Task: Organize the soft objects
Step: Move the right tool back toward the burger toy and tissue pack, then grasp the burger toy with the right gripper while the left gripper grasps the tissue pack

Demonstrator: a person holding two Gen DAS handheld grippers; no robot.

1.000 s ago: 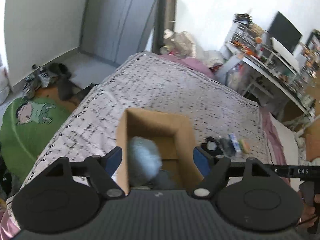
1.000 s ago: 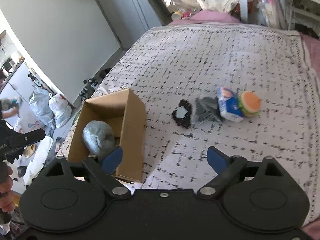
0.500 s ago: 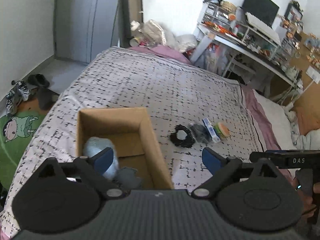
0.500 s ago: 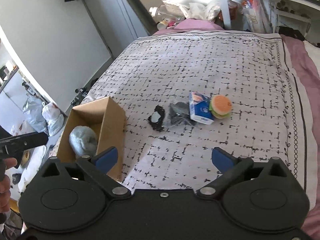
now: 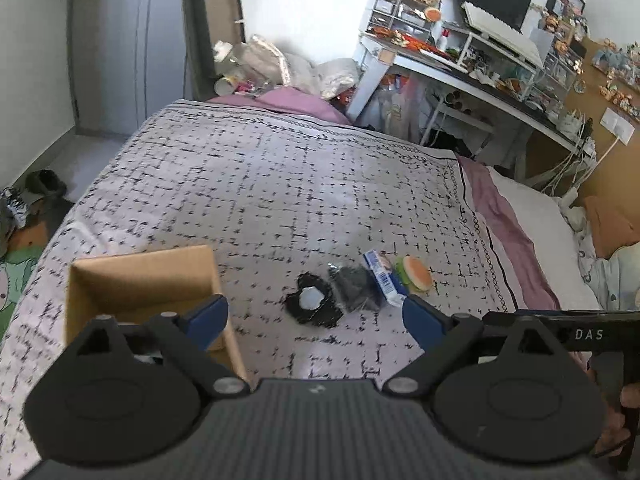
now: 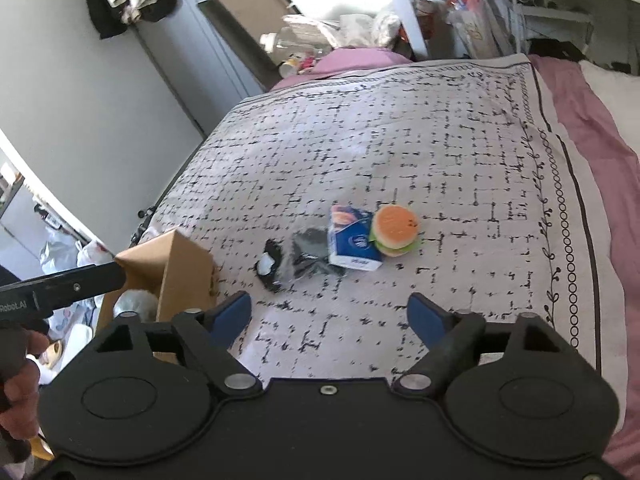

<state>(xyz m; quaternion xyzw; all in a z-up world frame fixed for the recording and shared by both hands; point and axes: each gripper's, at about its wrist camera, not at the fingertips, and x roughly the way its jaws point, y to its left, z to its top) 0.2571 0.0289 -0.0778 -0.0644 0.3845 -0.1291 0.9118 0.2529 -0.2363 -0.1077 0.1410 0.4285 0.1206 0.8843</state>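
Observation:
On the patterned bedspread (image 5: 280, 184) lie a black ring-shaped item with a white middle (image 5: 310, 304), a dark grey pouch (image 5: 354, 286), a blue tissue pack (image 5: 382, 276) and a soft burger toy (image 5: 416, 274). My left gripper (image 5: 314, 316) hovers open just short of them, with nothing between its fingers. The cardboard box (image 5: 140, 280) stands at its left. In the right wrist view the burger (image 6: 396, 230), blue pack (image 6: 354, 244), pouch (image 6: 310, 254) and black item (image 6: 270, 266) lie ahead of my right gripper (image 6: 329, 315). Its jaws are closing on nothing. A grey fluffy ball (image 6: 136, 302) sits in the box (image 6: 176, 272).
A cluttered desk (image 5: 480, 76) with a monitor stands beyond the bed's far right corner. Pink bedding (image 6: 592, 128) runs along the right edge. Bags and clutter (image 5: 260, 64) pile at the bed's far end. Shoes (image 5: 44, 184) lie on the floor at left. A hand (image 6: 16, 360) holds the left gripper's handle.
Both views have swung right, from the box towards the cluster of small items. The box has slid to the left of each view. The right jaws stand narrower than half a second ago.

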